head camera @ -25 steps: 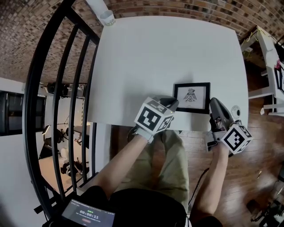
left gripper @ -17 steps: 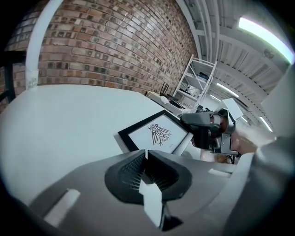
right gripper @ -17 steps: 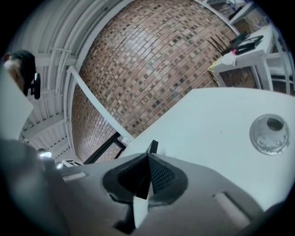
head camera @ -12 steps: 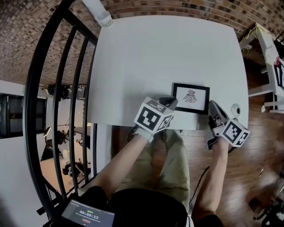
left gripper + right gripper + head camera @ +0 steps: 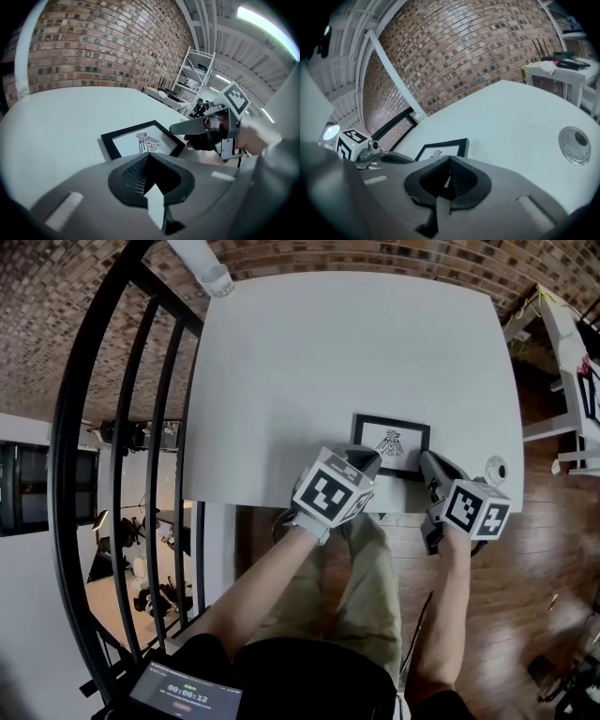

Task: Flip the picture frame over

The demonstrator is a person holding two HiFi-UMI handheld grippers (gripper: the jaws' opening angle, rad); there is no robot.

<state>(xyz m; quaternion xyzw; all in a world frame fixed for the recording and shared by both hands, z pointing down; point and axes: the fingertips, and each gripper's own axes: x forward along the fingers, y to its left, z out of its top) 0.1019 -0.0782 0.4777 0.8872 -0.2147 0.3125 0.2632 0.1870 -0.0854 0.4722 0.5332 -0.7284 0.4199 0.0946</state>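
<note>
one picture frame (image 5: 391,445), one table (image 5: 356,352)

White table (image 5: 328,352) with black picture frame (image 5: 391,444) near front edge.

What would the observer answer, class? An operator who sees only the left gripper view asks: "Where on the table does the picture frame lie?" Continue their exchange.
Observer: The head view shows the picture frame lying flat, picture side up, close to the table's near edge.
Operator: Is the right gripper holding anything?
Observer: No. In the right gripper view, the right gripper has its jaws together with nothing between them.
Operator: Is anything on the table beyond it?
Observer: Yes. A small round silver disc lies on the table to its right, apart from the frame.
</note>
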